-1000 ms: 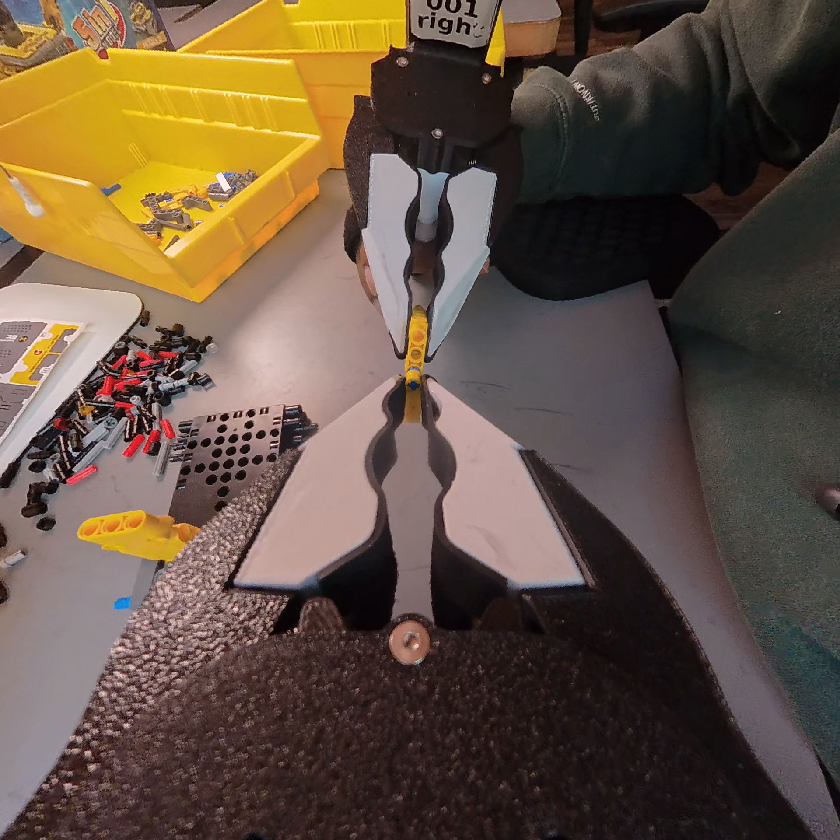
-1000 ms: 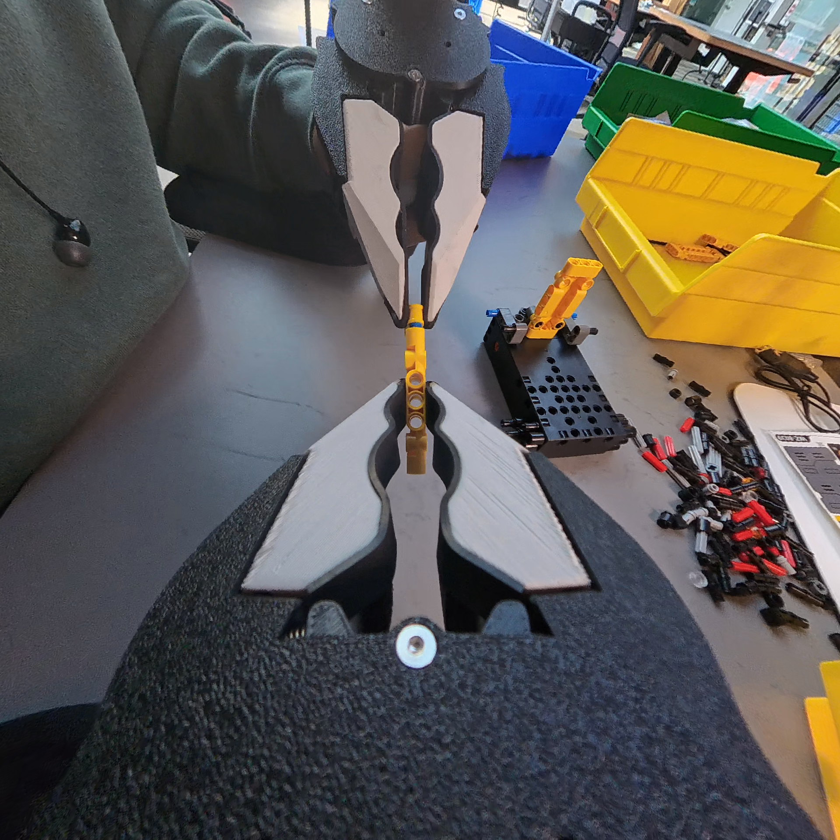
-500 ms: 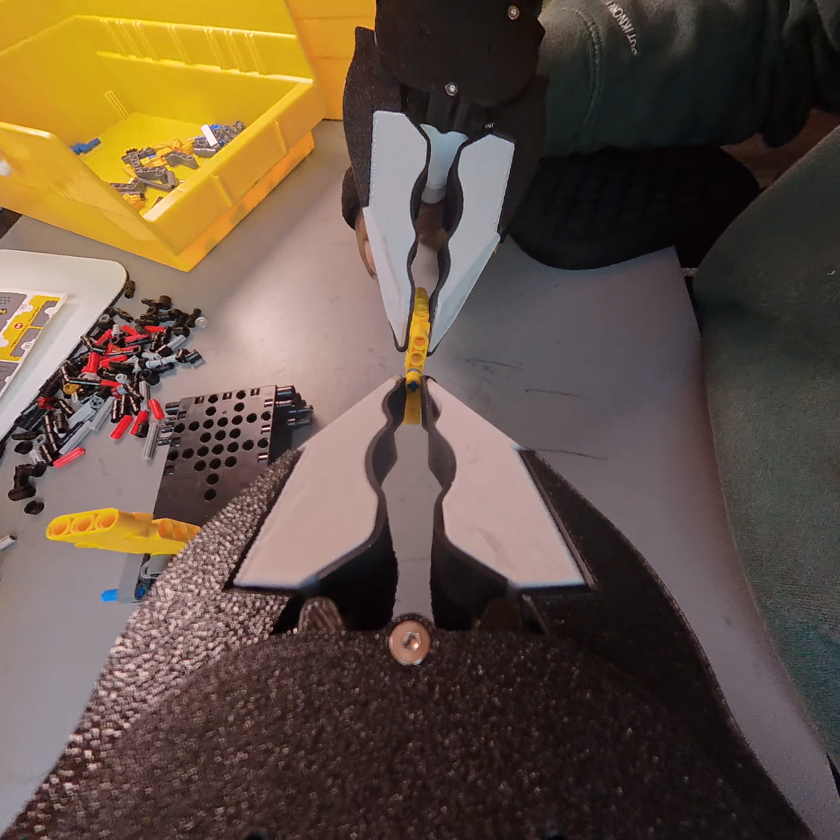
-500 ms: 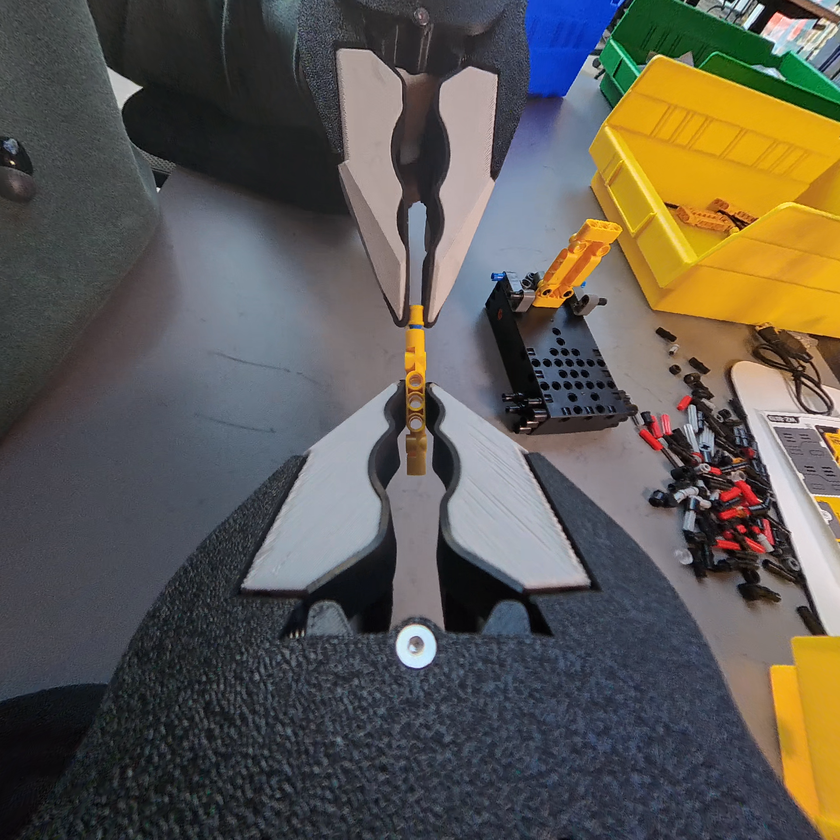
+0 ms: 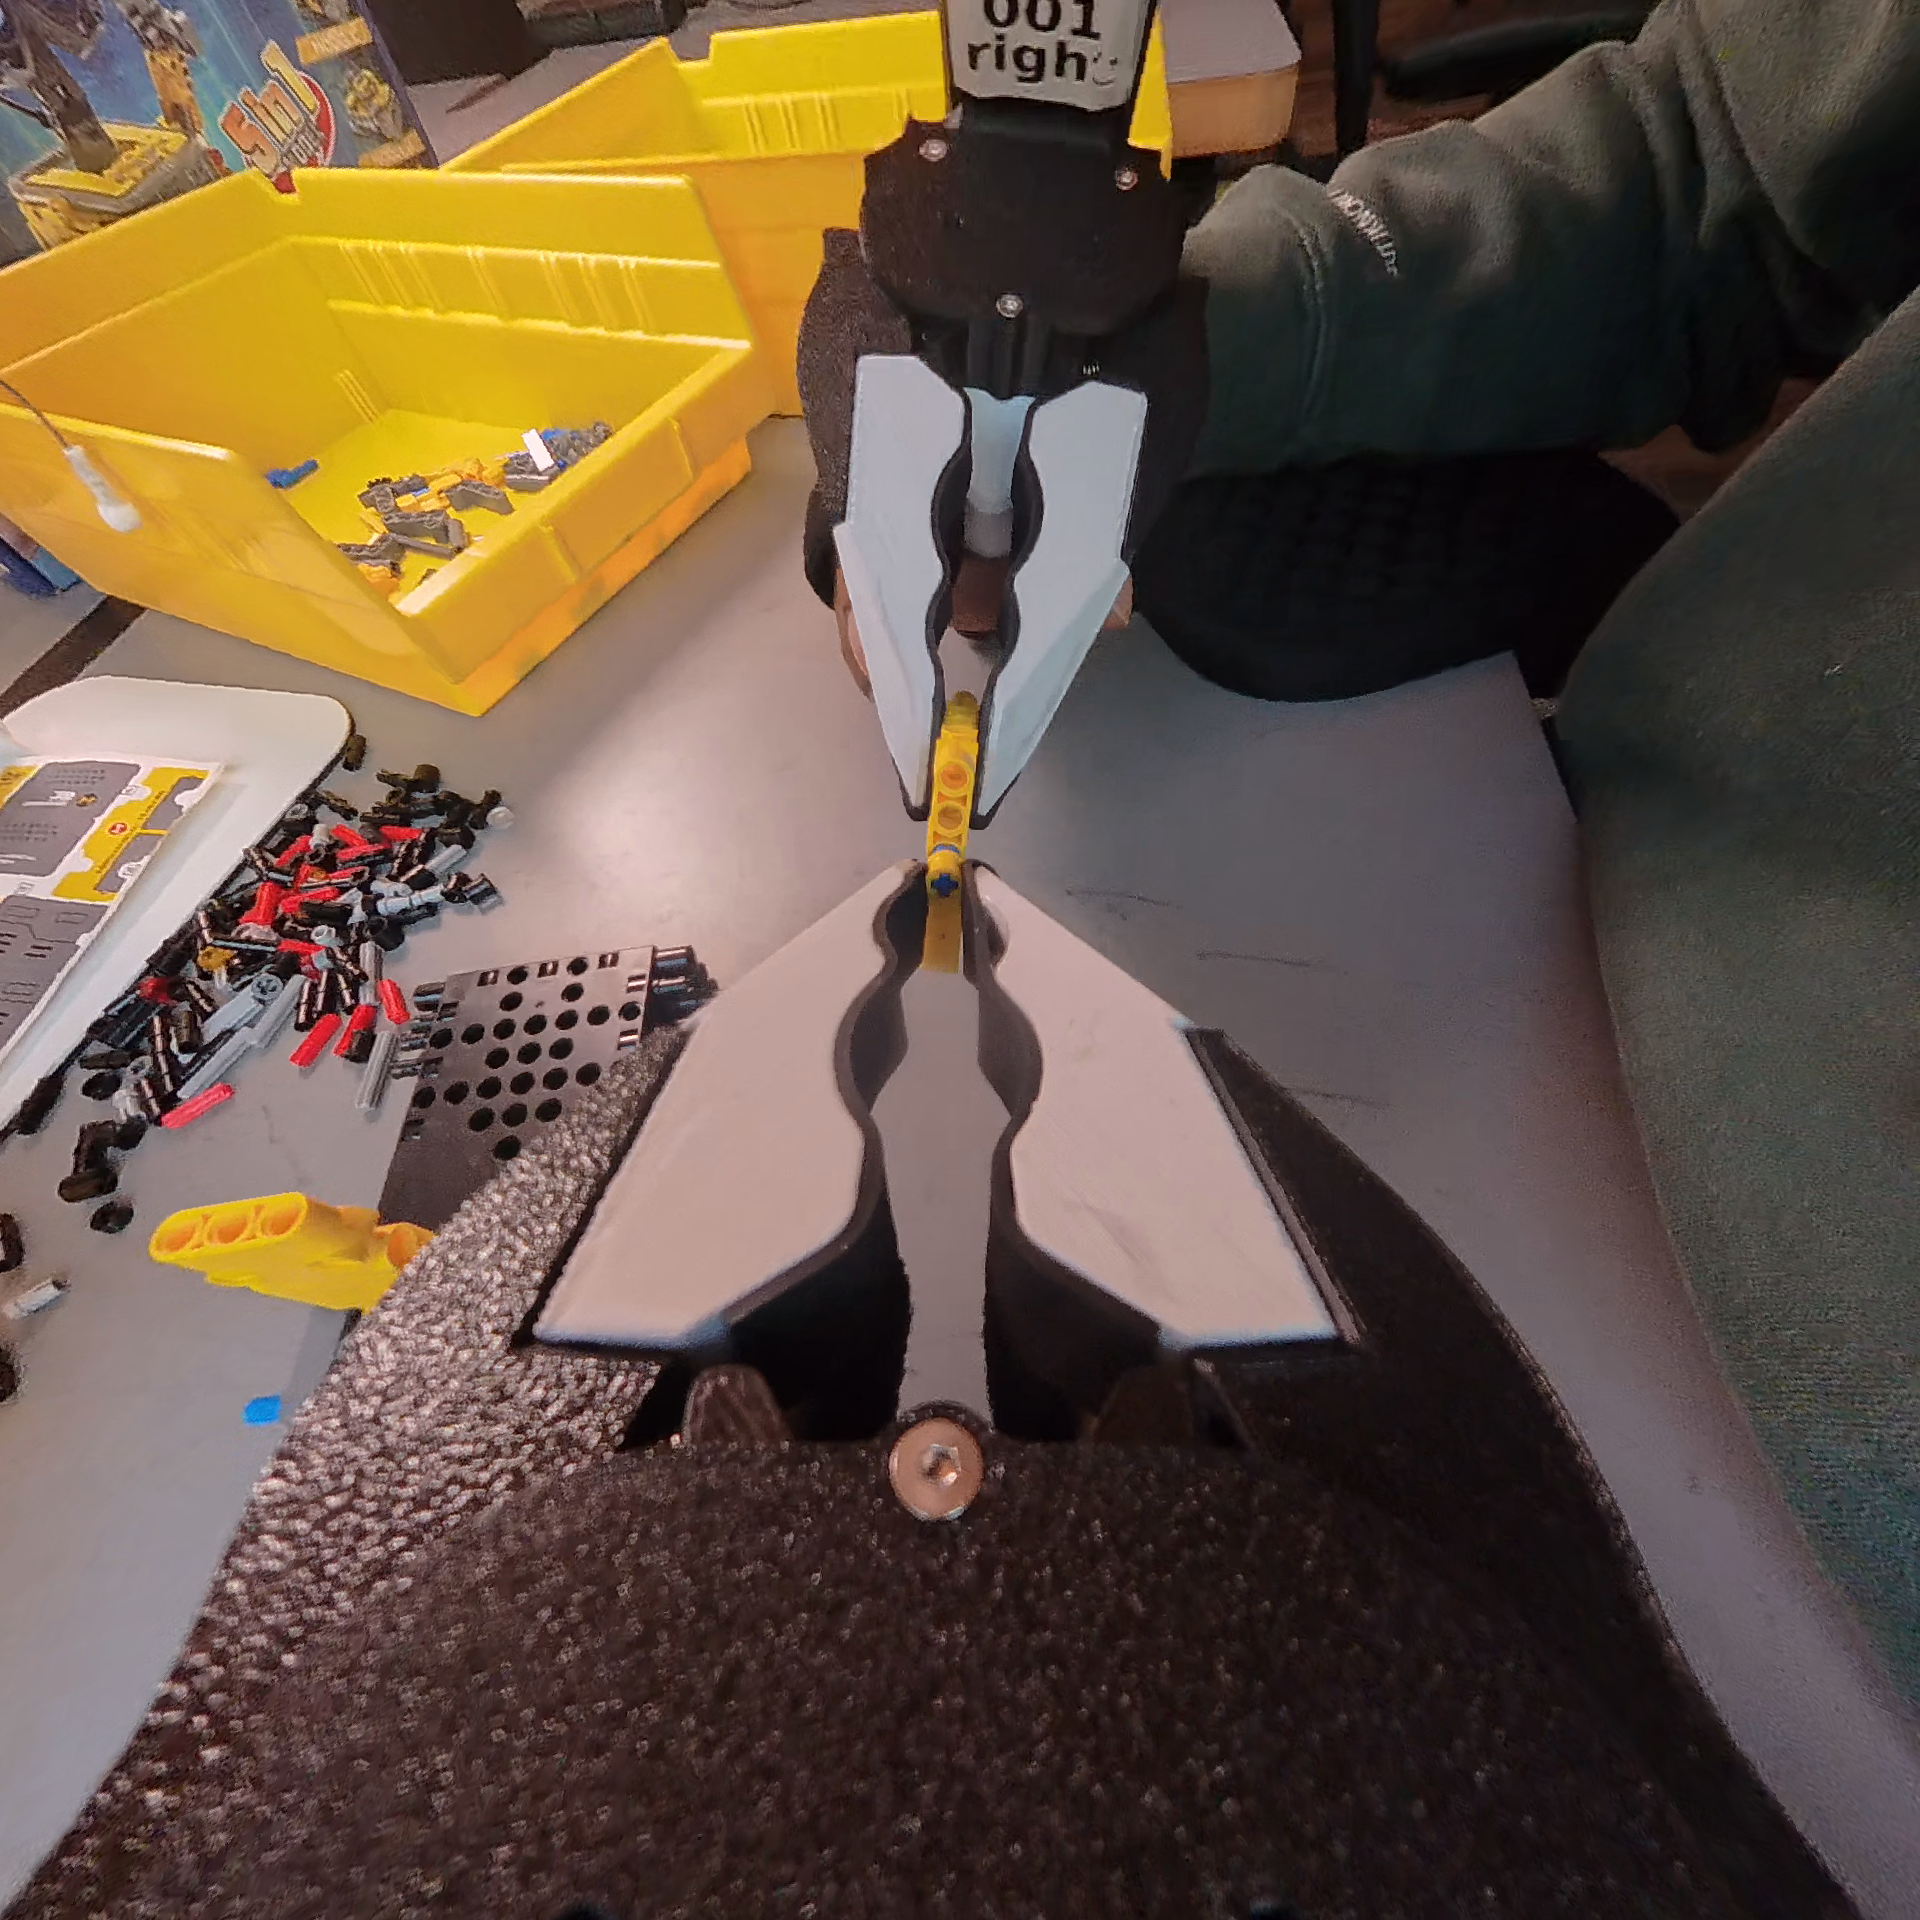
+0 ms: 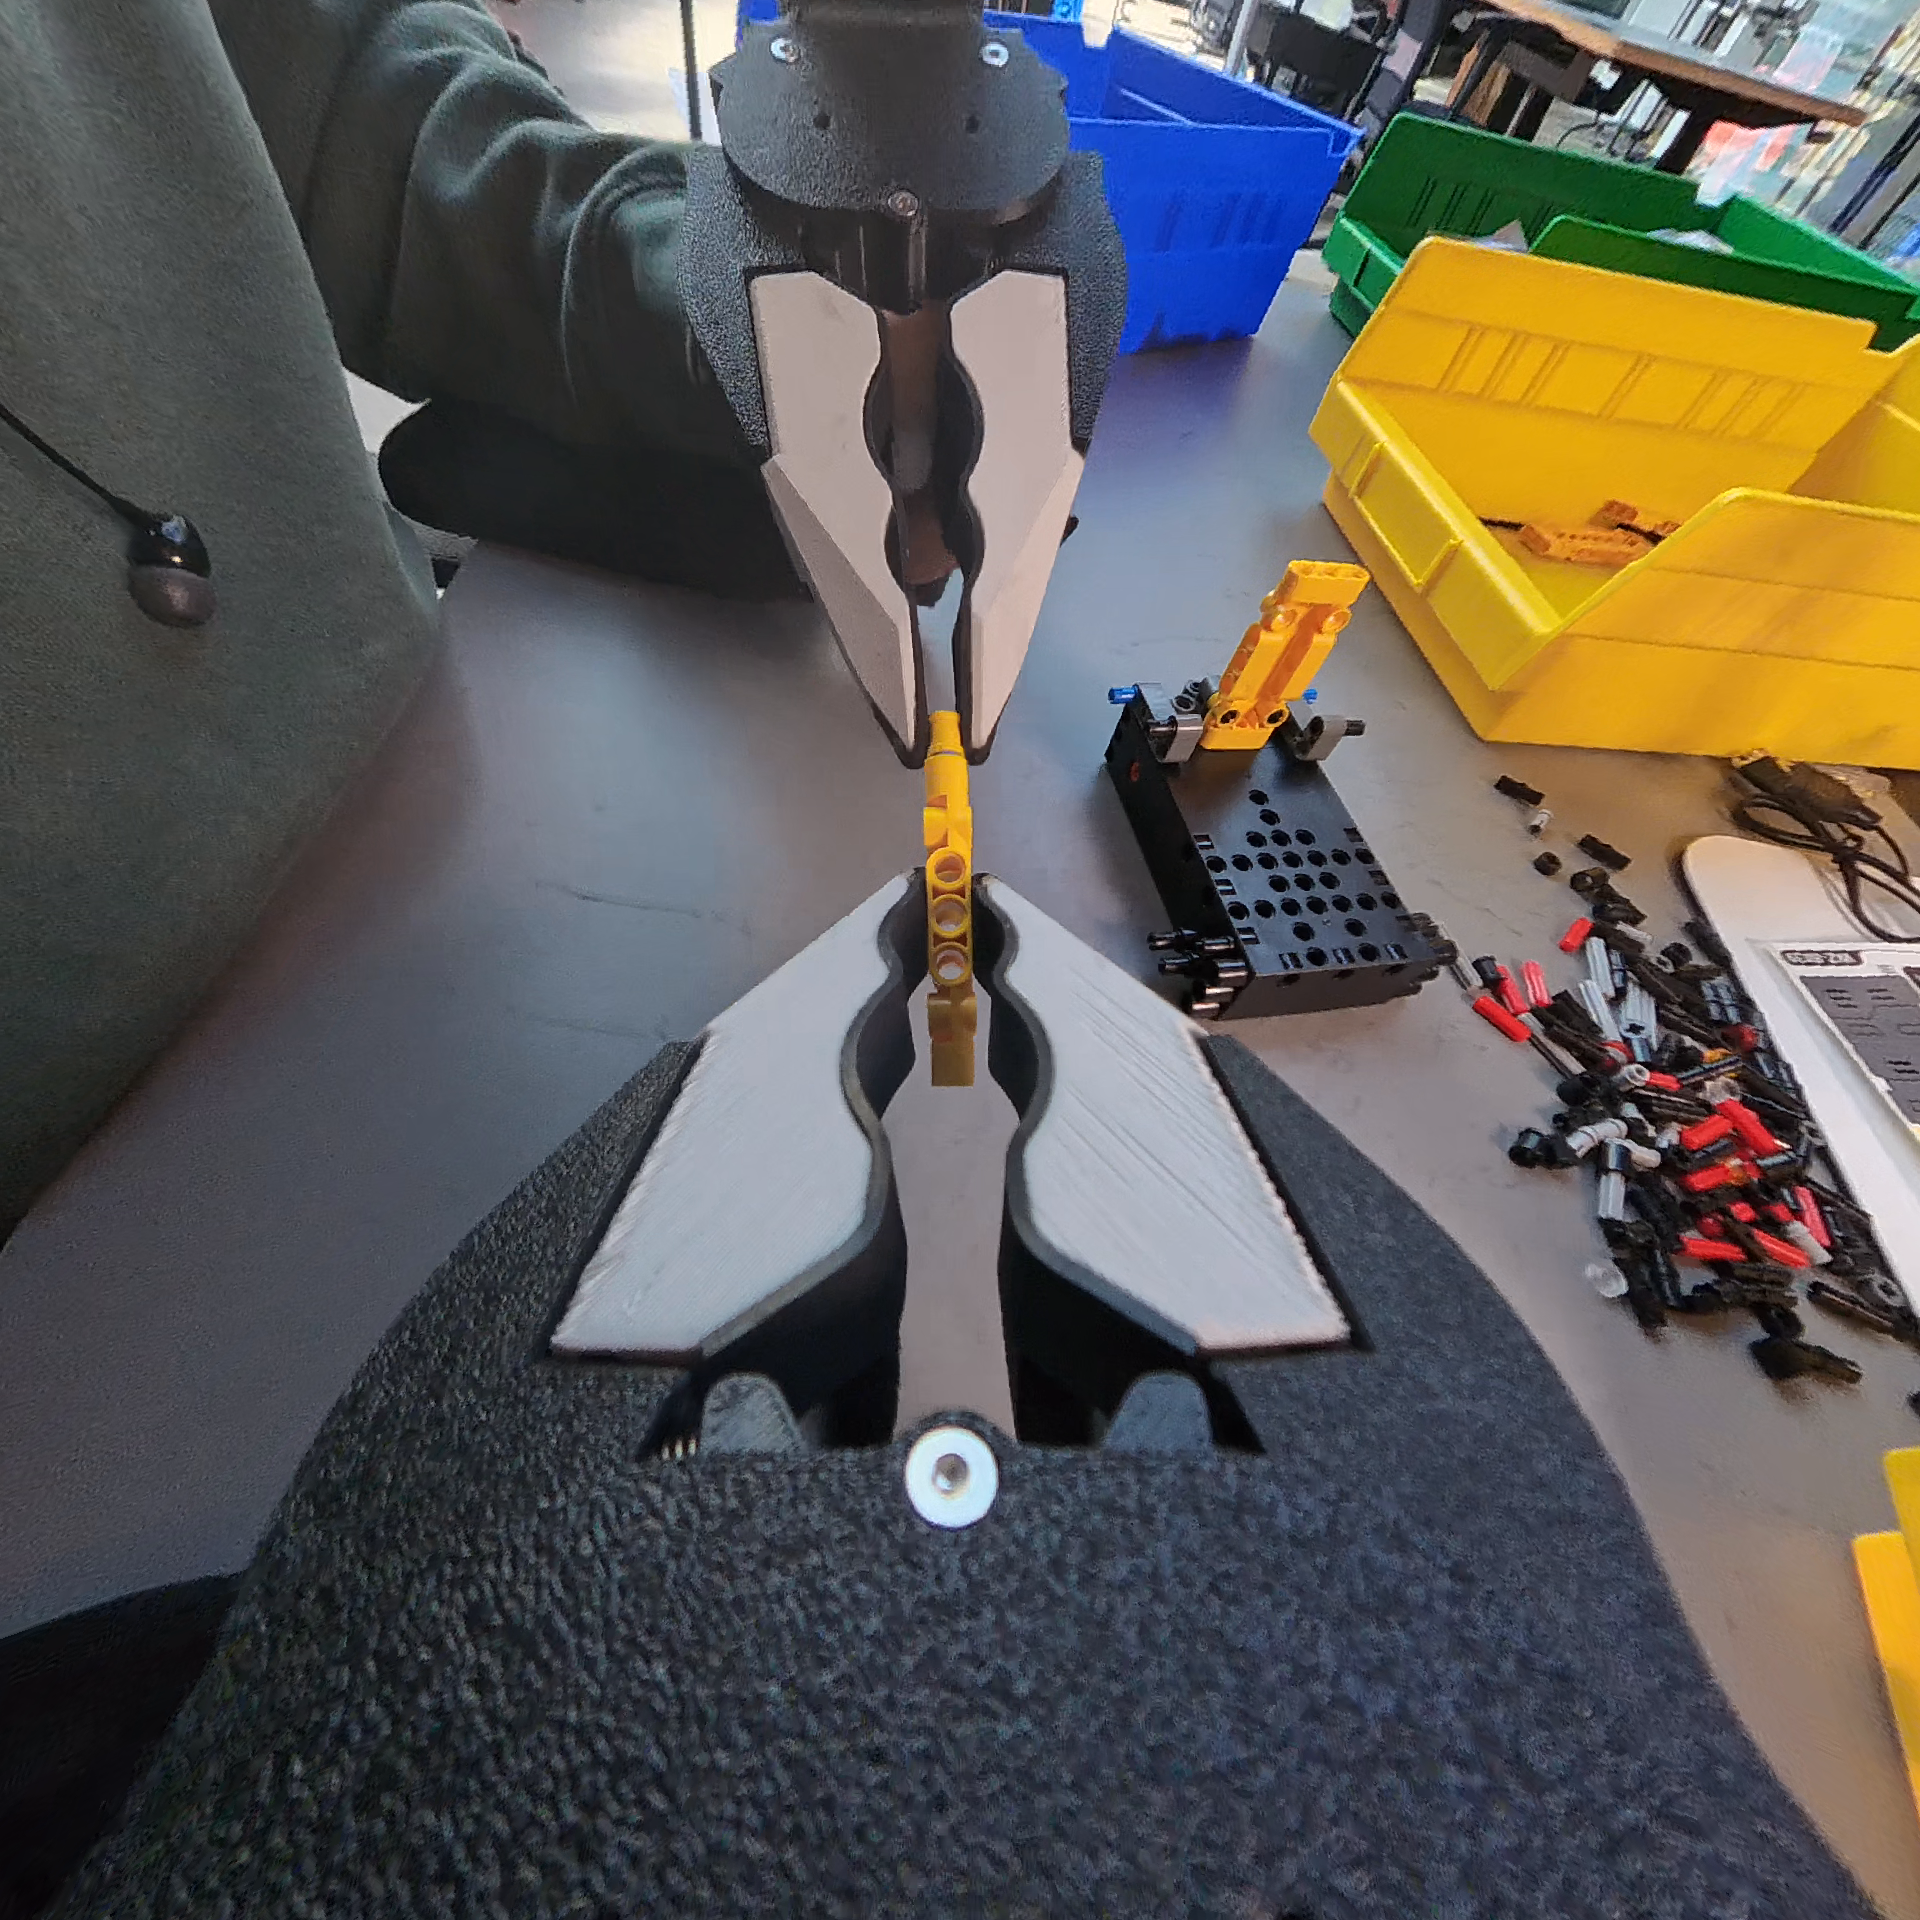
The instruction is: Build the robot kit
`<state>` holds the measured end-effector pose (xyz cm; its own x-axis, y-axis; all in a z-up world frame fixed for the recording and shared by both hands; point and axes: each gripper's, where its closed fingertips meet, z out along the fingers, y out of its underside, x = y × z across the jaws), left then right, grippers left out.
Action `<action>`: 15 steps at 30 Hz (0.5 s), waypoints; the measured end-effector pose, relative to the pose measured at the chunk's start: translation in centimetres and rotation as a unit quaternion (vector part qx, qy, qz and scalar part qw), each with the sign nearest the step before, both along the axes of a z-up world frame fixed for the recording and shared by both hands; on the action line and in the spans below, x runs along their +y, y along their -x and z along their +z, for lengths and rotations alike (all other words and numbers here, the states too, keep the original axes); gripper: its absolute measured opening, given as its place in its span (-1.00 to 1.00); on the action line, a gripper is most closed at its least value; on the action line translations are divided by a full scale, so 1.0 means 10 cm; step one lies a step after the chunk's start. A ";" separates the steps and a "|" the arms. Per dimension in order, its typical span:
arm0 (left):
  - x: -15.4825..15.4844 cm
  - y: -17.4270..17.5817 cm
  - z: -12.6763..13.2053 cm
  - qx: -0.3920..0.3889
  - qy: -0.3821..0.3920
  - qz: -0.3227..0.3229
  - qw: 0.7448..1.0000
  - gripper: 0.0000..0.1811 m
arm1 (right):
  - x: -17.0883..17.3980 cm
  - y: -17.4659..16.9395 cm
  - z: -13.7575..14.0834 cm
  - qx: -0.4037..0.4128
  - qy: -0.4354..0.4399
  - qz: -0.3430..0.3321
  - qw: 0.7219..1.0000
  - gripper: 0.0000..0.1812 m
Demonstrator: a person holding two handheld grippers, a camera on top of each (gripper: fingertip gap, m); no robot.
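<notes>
Left wrist view shows your left gripper point(image 5: 943, 904) pinching one end of a yellow holed beam assembly point(image 5: 950, 821), with a small blue pin at the joint; at 12 o'clock your right gripper point(image 5: 954, 821) clamps the far end of the same assembly, both sets of jaws pressed together on it, held clear above the grey bench point(image 5: 1299, 831); at 9 o'clock lies a black perforated plate point(image 5: 520, 1049), apart from the grippers; beyond it, at 10 o'clock, a loose heap of black, red and grey pins point(image 5: 281, 935); a yellow connector block point(image 5: 281, 1242) sits at 8 o'clock beside the plate; a yellow bin point(image 5: 665, 499) with a few grey and yellow parts stands at 11 o'clock; a printed sheet on a white board point(image 5: 94, 821) lies at the left edge.

Right wrist view shows your right gripper point(image 6: 948, 894) closed on the three-hole section of the yellow beam assembly point(image 6: 948, 935); your left gripper point(image 6: 943, 748) at 12 o'clock grips its far tip; a green sleeve point(image 6: 499, 260) is visible behind it; the black perforated plate point(image 6: 1288, 894), carrying an upright yellow piece point(image 6: 1283, 655), sits at 2 o'clock; the pin heap point(image 6: 1704, 1132) lies at 3 o'clock; yellow point(image 6: 1621, 582), green point(image 6: 1507, 197) and blue point(image 6: 1216, 187) bins stand beyond.
</notes>
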<state>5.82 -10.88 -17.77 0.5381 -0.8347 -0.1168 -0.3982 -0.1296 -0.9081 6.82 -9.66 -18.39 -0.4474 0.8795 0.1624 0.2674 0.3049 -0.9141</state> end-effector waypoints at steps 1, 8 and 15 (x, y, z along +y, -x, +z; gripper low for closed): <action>0.01 0.01 -0.01 -0.003 0.005 0.002 1.000 -0.94 | 0.02 0.02 -0.02 -0.002 -0.015 -0.008 1.000 -0.94; -0.03 -0.05 0.03 -0.012 -0.011 -0.011 1.000 -0.94 | -0.03 -0.05 0.06 0.012 0.013 0.009 1.000 -0.94; -0.05 -0.06 0.05 0.003 -0.053 -0.026 0.998 -0.94 | -0.06 -0.05 0.06 0.011 -0.008 0.011 1.000 -0.93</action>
<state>6.46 -11.40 -17.28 0.4932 -0.8447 -0.2082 -0.4069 -0.0124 -0.9134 7.36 -10.24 -17.82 -0.4625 0.8667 0.1866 0.2407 0.3254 -0.9144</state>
